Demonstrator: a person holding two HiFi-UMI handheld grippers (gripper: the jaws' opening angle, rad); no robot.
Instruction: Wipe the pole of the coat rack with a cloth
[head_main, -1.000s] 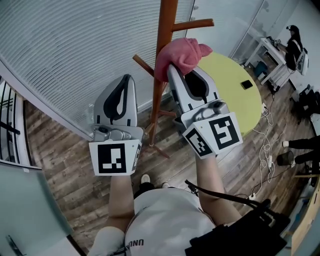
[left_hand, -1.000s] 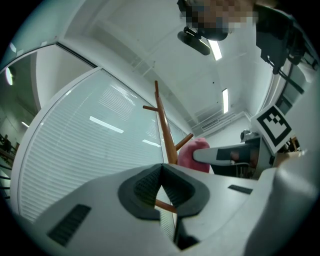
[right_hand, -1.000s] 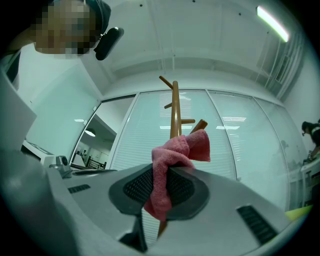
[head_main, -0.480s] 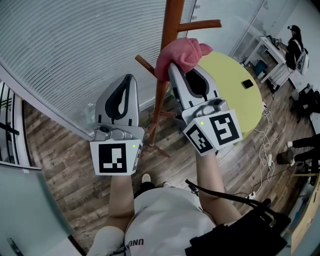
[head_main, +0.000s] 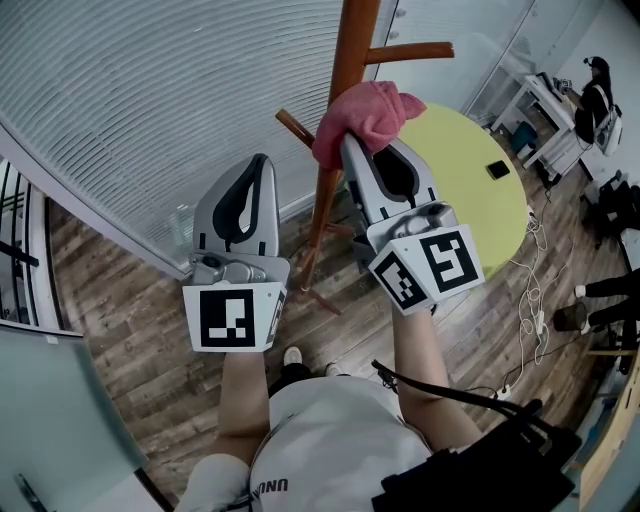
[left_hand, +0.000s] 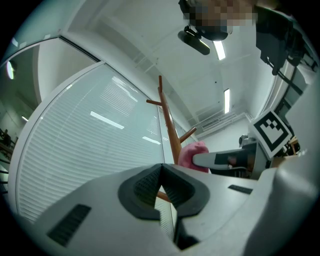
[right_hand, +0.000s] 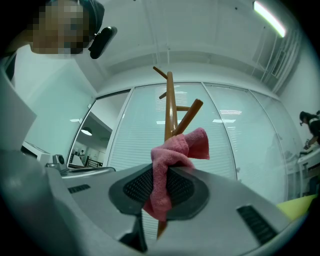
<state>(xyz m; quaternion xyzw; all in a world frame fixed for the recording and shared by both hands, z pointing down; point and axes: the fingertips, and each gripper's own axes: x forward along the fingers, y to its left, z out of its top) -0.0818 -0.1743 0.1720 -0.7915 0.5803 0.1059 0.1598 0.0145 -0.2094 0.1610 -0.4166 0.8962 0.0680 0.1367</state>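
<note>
Slightly higher than before, the right gripper (head_main: 350, 150) clenches the pink cloth (head_main: 365, 112) against the coat rack pole (head_main: 348, 60). Beside it, the left gripper (head_main: 258, 165) is closed on nothing. I think the cloth could snag the peg (head_main: 405, 52) and pull free.

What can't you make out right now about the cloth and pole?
- Where the cloth meets the pole: covered by the bunched cloth in the head and right gripper views.
- Pole's window-facing side: hidden by the pole itself in every view.
- Dark object on the yellow table: too small to identify in the head view.
</note>
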